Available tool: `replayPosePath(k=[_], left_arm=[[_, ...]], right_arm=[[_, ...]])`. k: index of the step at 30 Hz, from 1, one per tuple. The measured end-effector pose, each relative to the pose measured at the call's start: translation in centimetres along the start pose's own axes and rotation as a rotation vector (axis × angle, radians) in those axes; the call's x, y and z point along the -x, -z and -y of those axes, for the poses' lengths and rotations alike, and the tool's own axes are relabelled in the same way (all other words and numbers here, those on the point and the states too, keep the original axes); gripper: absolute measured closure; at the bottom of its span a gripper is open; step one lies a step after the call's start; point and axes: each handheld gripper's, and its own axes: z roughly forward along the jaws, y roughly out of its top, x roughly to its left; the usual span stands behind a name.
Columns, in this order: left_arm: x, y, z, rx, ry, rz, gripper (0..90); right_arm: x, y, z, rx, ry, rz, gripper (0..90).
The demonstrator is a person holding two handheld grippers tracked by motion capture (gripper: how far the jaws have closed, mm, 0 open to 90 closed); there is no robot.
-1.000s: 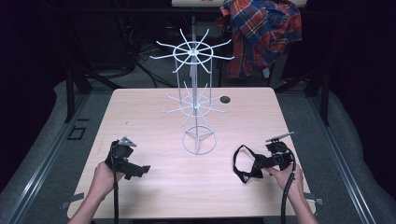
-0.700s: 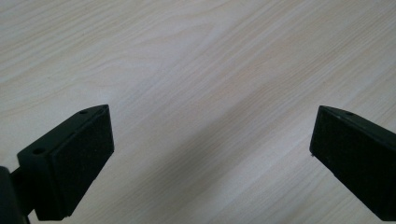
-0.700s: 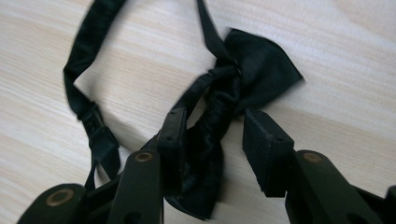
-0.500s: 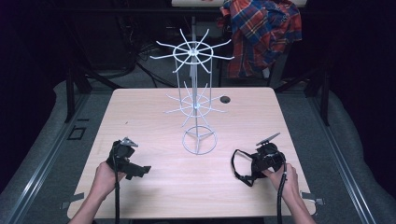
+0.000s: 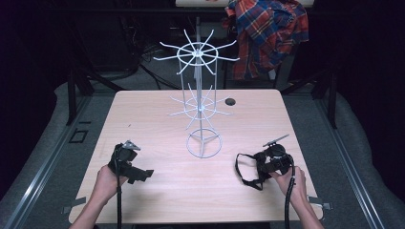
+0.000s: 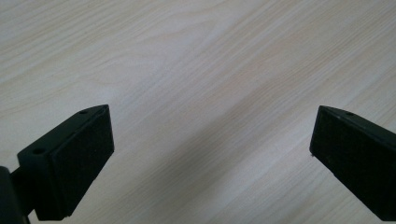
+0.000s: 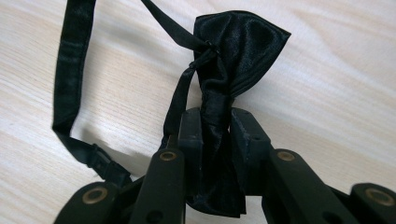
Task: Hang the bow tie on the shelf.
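Right hand-held gripper (image 7: 215,135) pinches a black bow tie (image 7: 236,51) right of the wire rack (image 5: 203,109) — left hand-held gripper (image 6: 210,149) spread over the bench (image 5: 157,124).

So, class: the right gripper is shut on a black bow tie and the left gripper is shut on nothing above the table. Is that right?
Not quite. The left gripper is open: the left gripper view shows its jaws wide apart over bare table. The rest holds: the right gripper is shut on the black bow tie.
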Motion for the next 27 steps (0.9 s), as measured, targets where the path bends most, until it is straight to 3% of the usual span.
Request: replayPosePath(k=[10, 13, 21, 27], left_arm=[[-0.3, 0.1, 0.1, 0.007, 0.009, -0.006, 0.0], [-0.3, 0.0, 0.1, 0.007, 0.011, -0.003, 0.0], [-0.4, 0.2, 0.3, 0.005, 0.008, -0.004, 0.0], [-0.6, 0.4, 0.4, 0.024, 0.010, -0.005, 0.0]], right_arm=[[-0.3, 1.2, -0.2, 0.061, 0.020, 0.007, 75.1], [-0.3, 1.6, -0.2, 0.080, 0.008, -0.010, 75.1], [-0.7, 2.5, -0.5, 0.132, 0.033, -0.027, 75.1], [-1.3, 2.5, -0.9, 0.132, 0.041, -0.056, 75.1]])
